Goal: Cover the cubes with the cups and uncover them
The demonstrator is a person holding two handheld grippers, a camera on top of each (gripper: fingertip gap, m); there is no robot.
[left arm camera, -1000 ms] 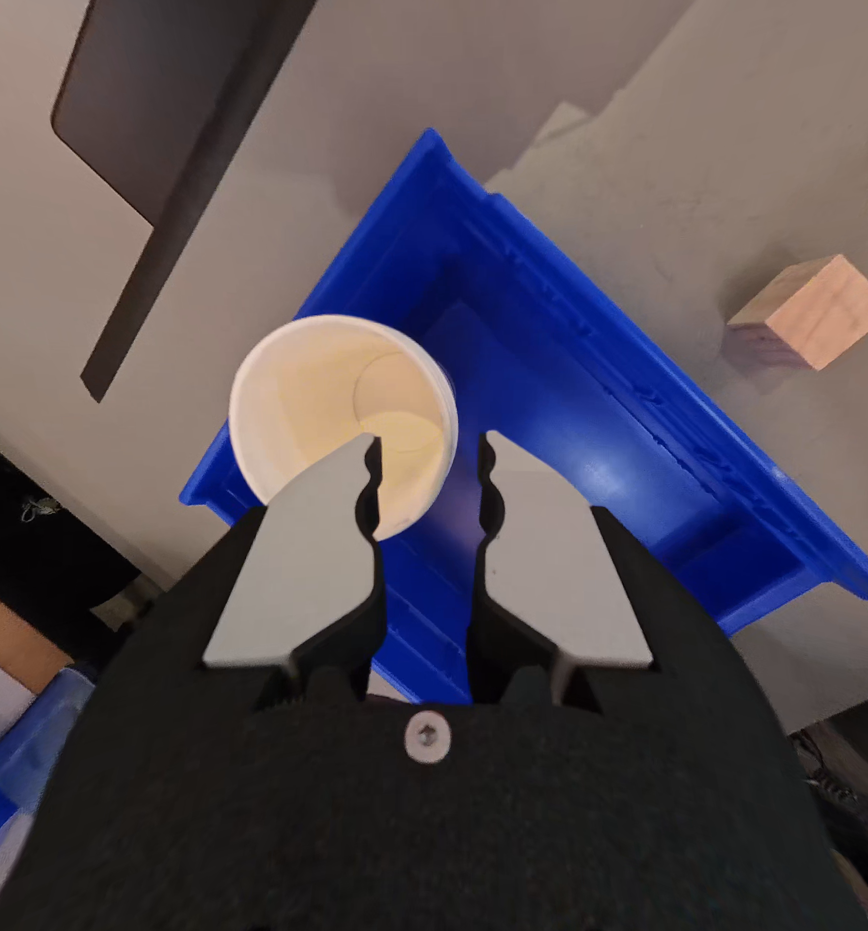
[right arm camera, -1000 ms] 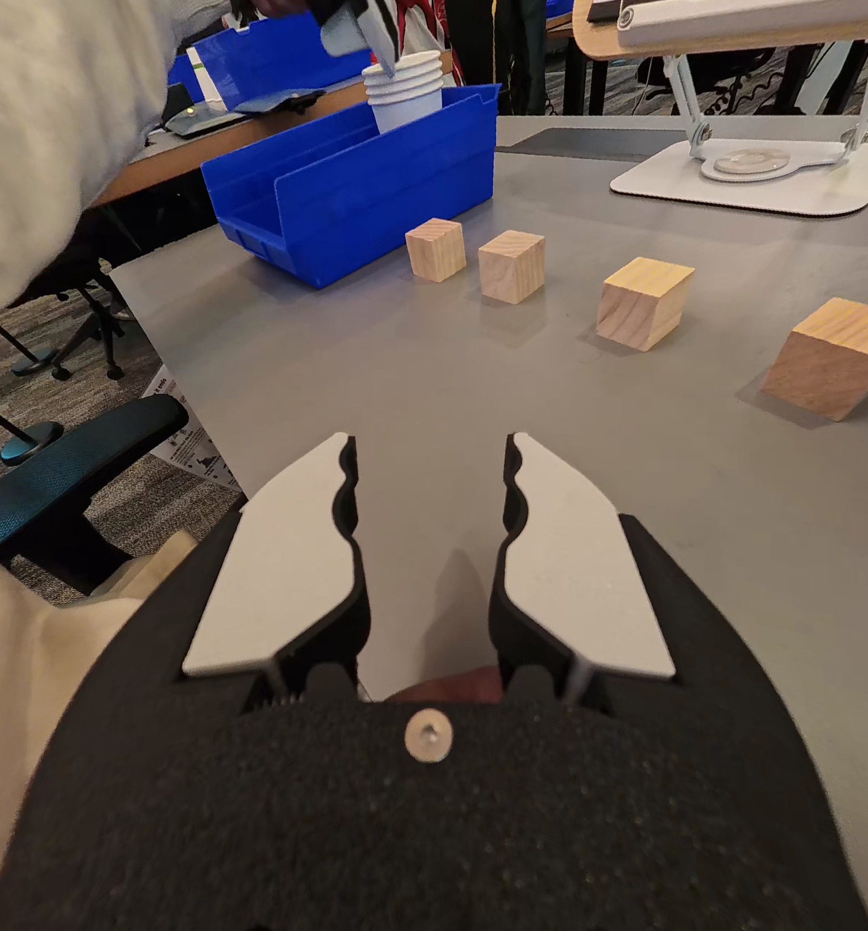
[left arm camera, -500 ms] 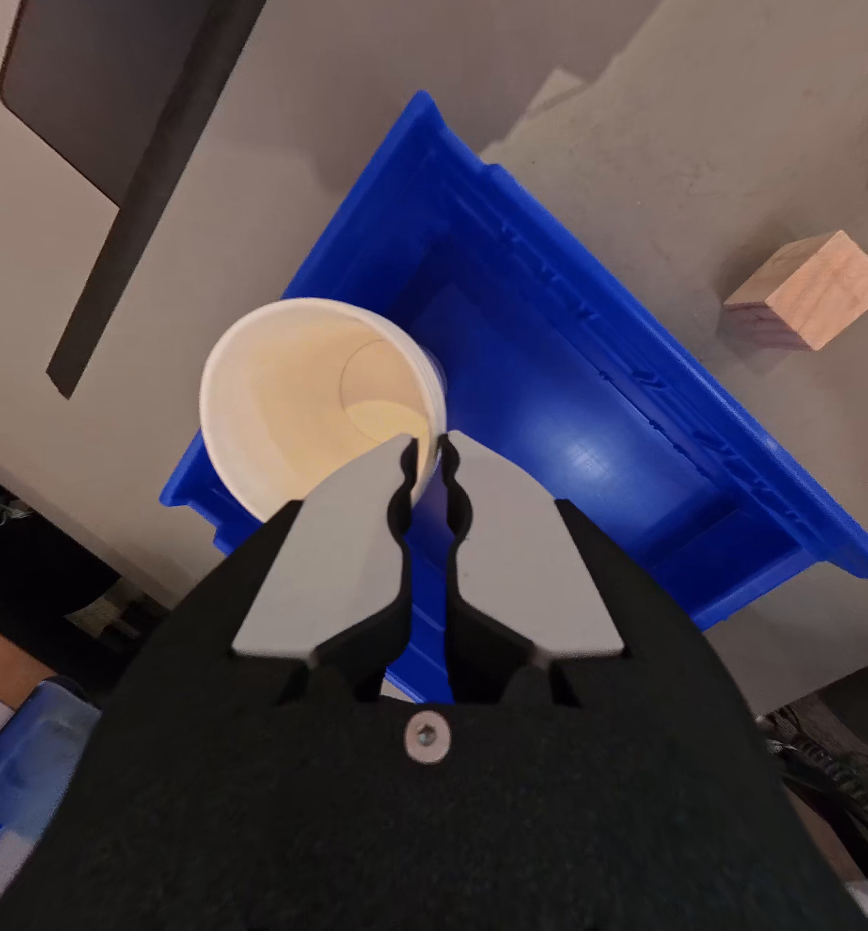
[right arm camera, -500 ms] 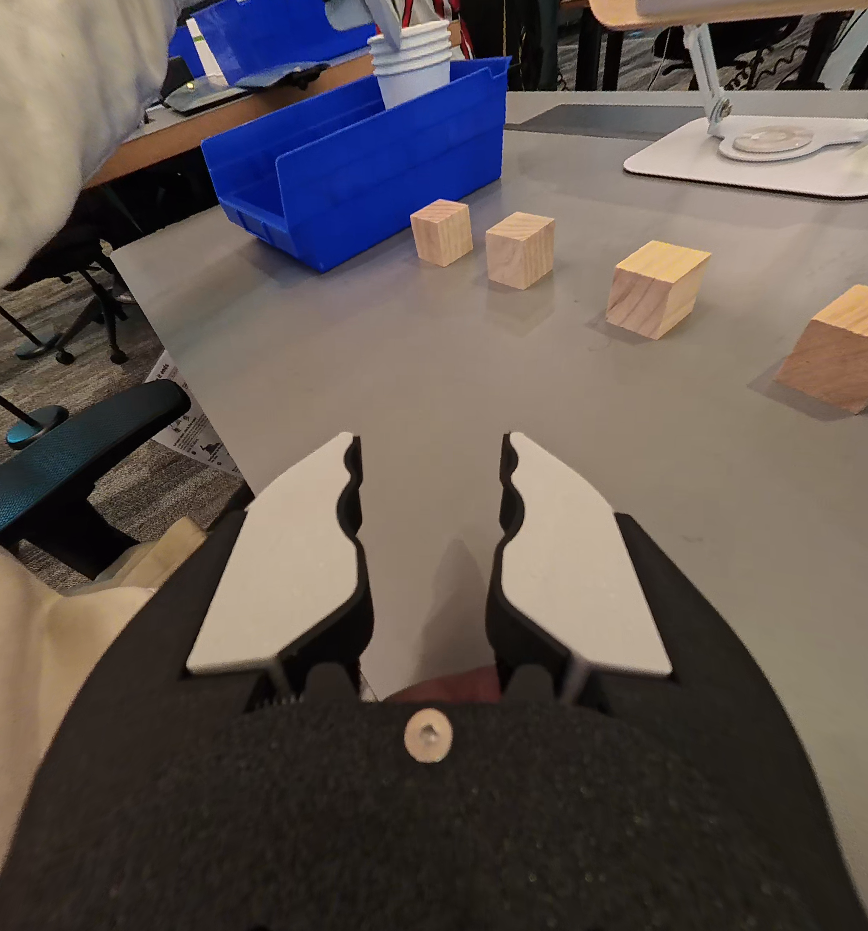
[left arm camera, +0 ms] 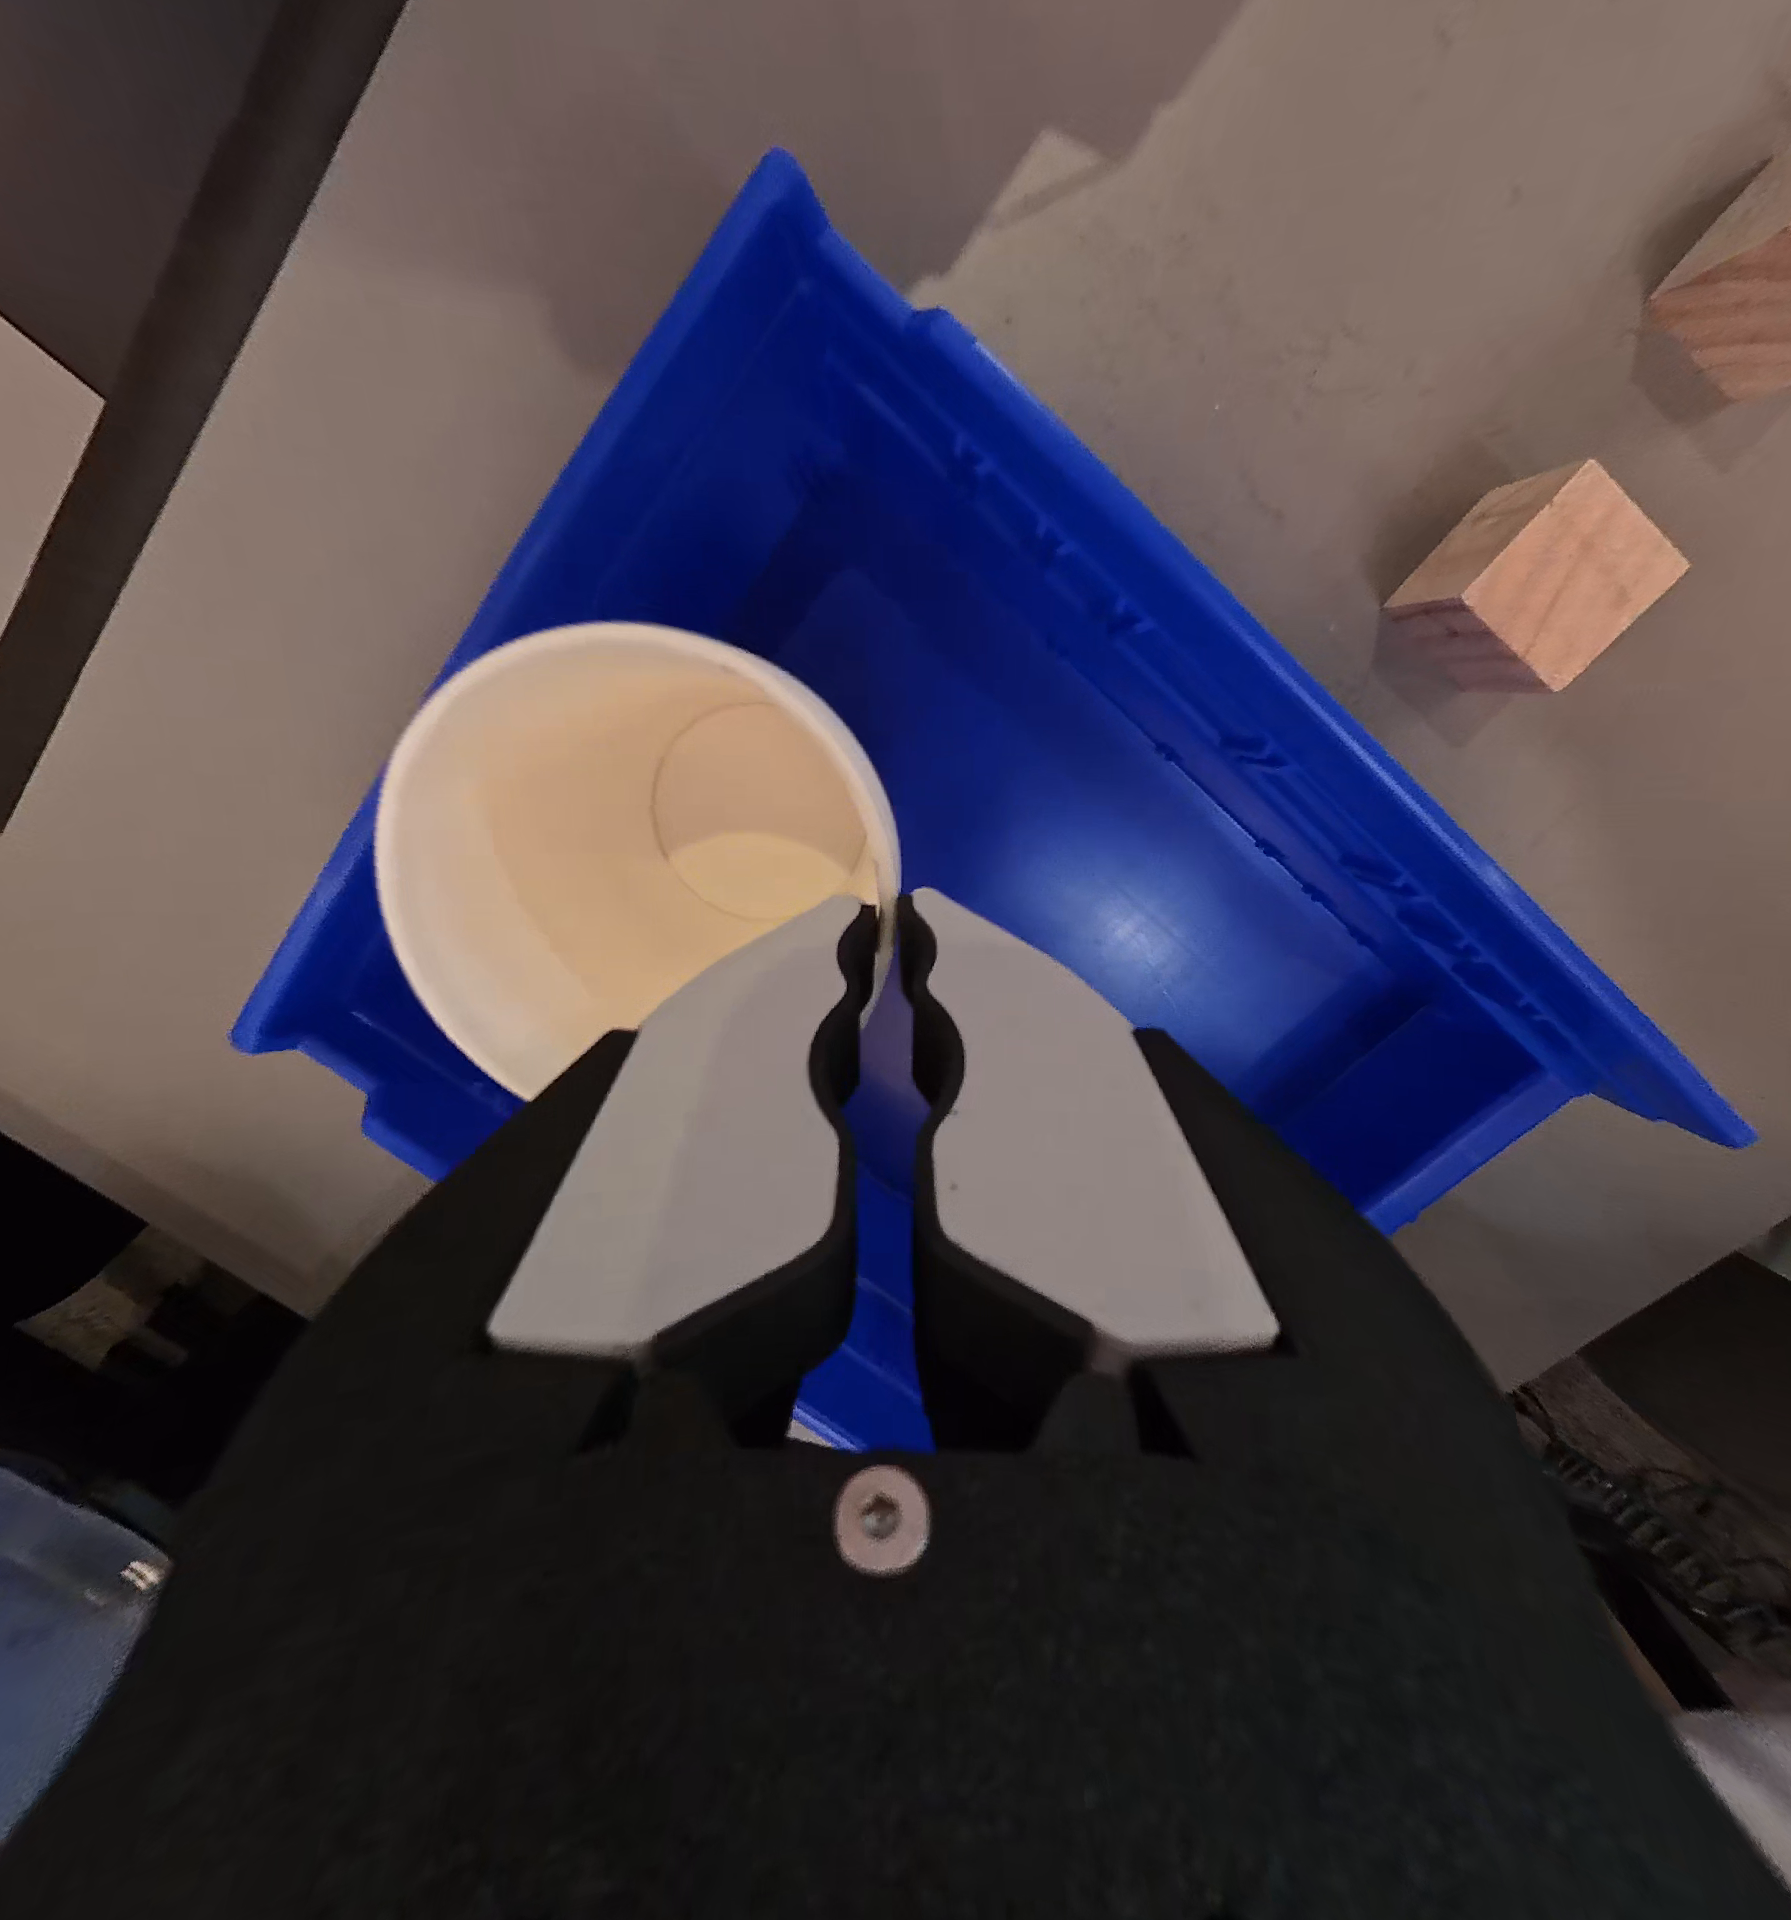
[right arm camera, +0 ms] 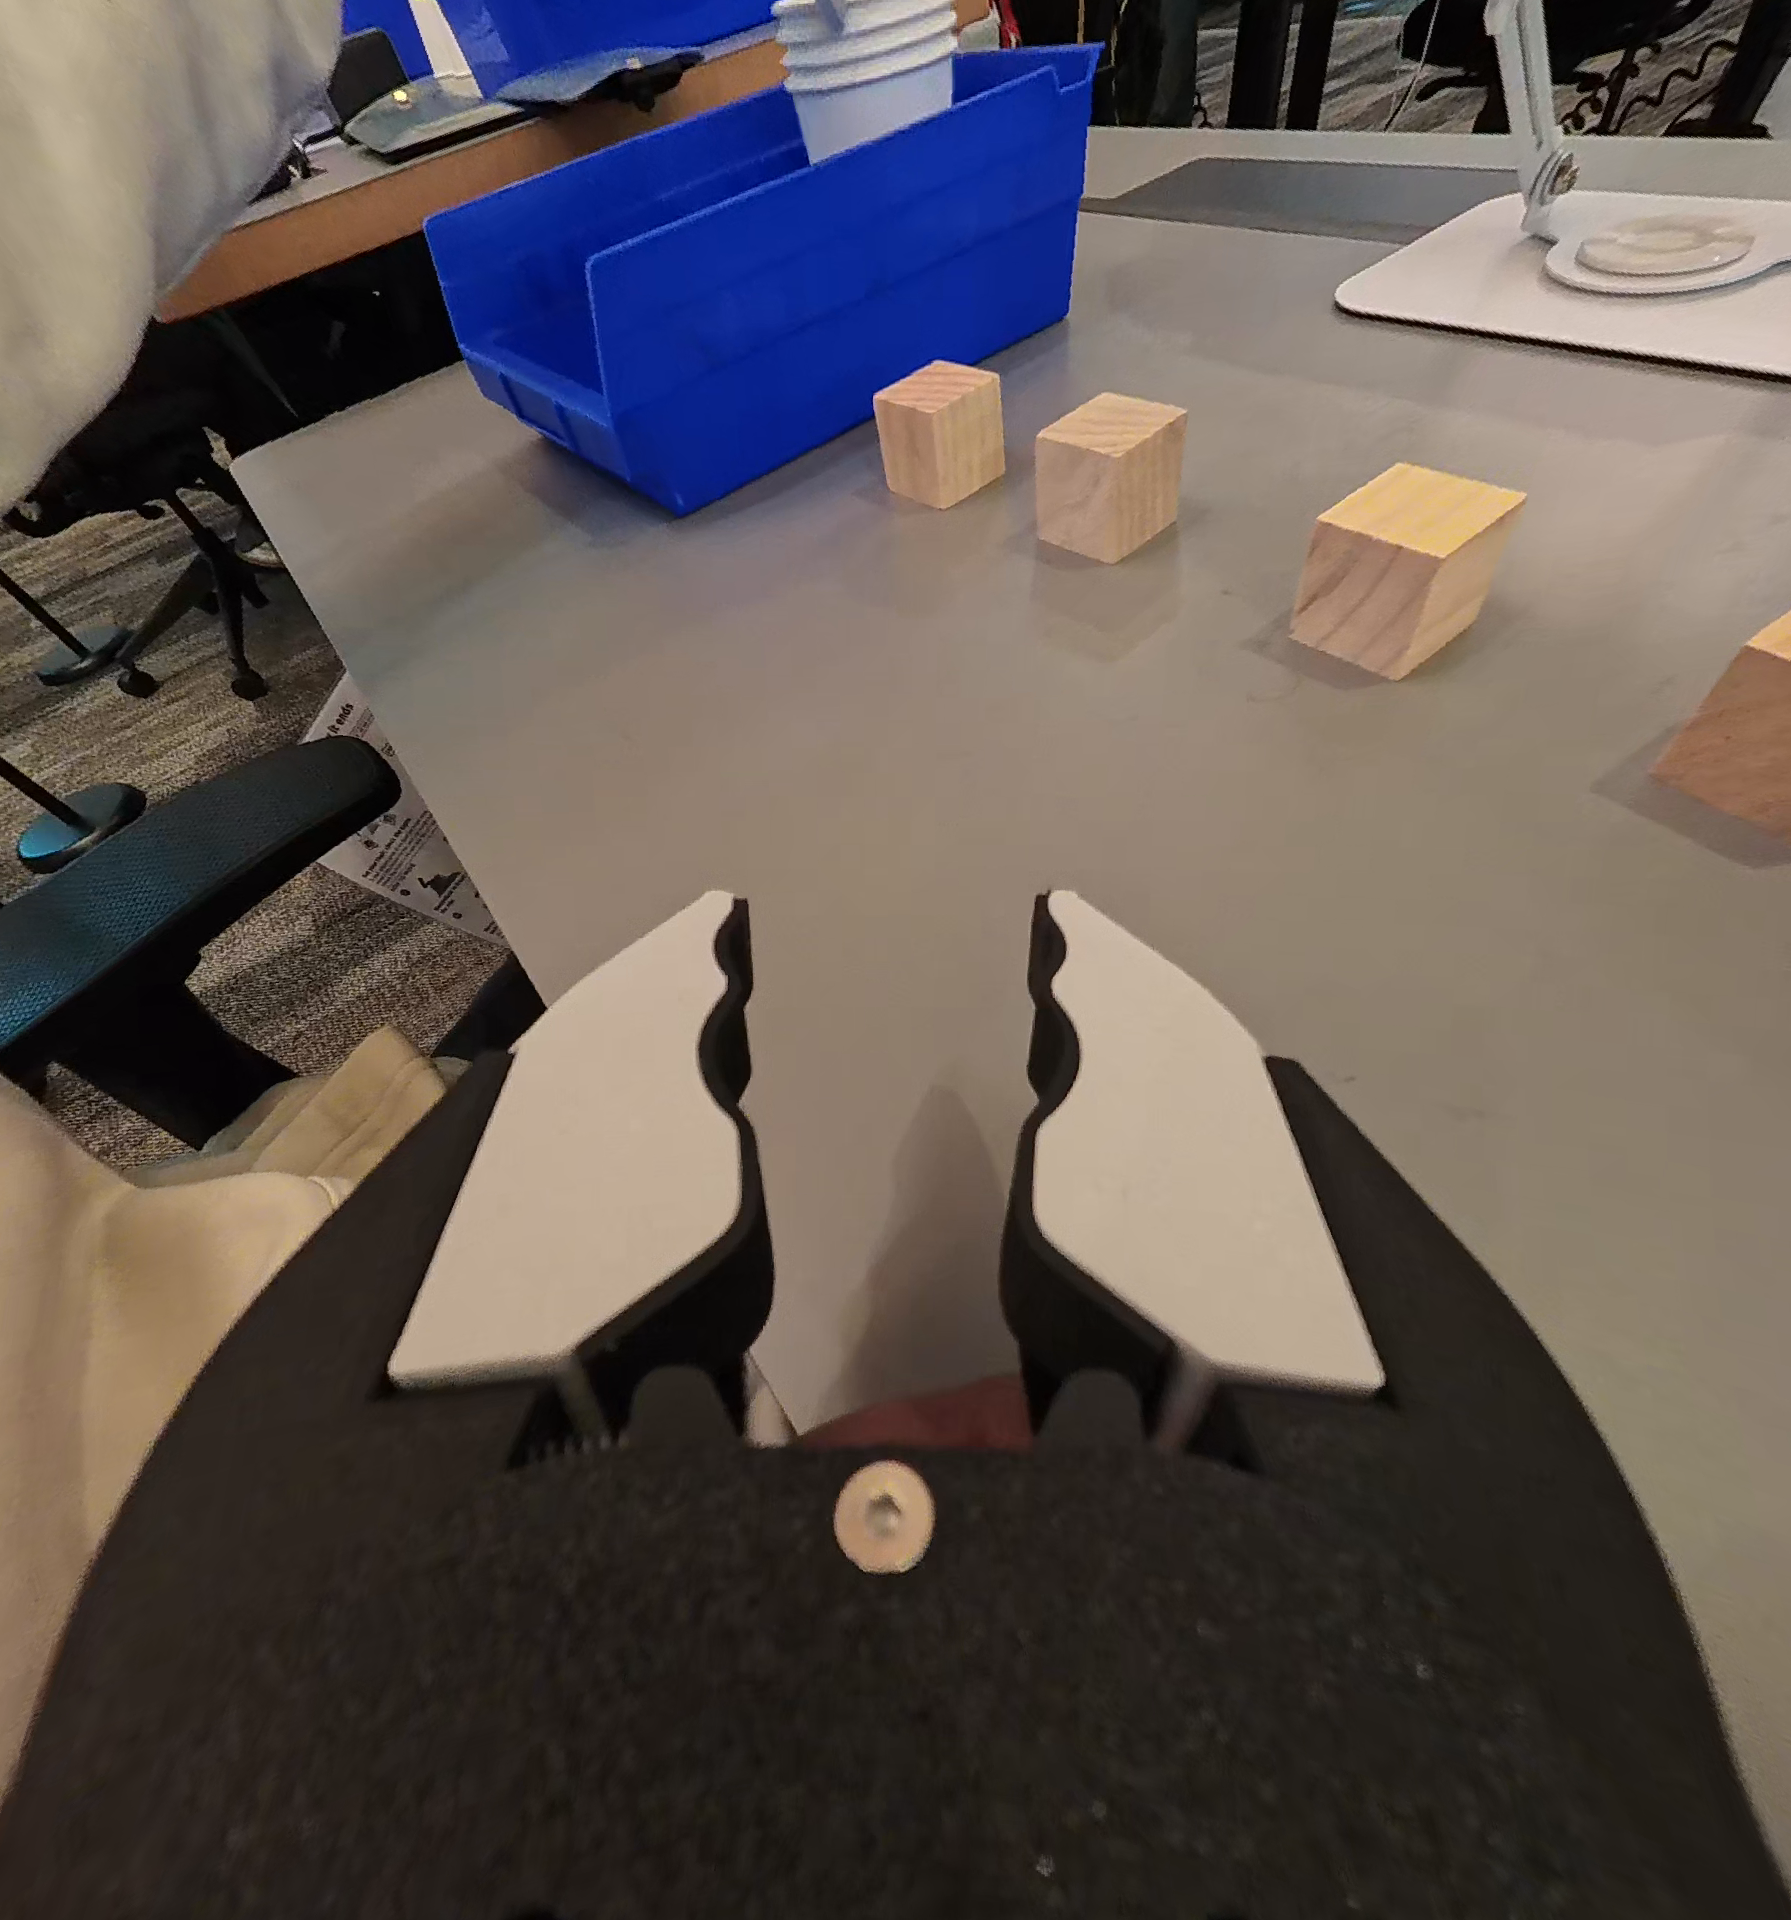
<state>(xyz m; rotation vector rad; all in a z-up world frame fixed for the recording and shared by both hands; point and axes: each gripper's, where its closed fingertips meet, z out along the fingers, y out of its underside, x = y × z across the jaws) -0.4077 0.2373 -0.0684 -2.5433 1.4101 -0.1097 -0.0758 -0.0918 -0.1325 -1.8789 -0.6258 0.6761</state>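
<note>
Two grippers: left gripper [left arm camera: 886, 906] pinches the cup [left arm camera: 600, 831] rim over the blue bin [left arm camera: 1130, 831]; right gripper [right arm camera: 889, 914] gapes empty, four cubes [right arm camera: 1109, 476] beyond.

printed sheet [right arm camera: 408, 871] on floor by table edge, print too small to read

Black felt claw [right arm camera: 886, 914], grey fingers [right arm camera: 600, 1174], silver screw [right arm camera: 883, 1529]
</note>
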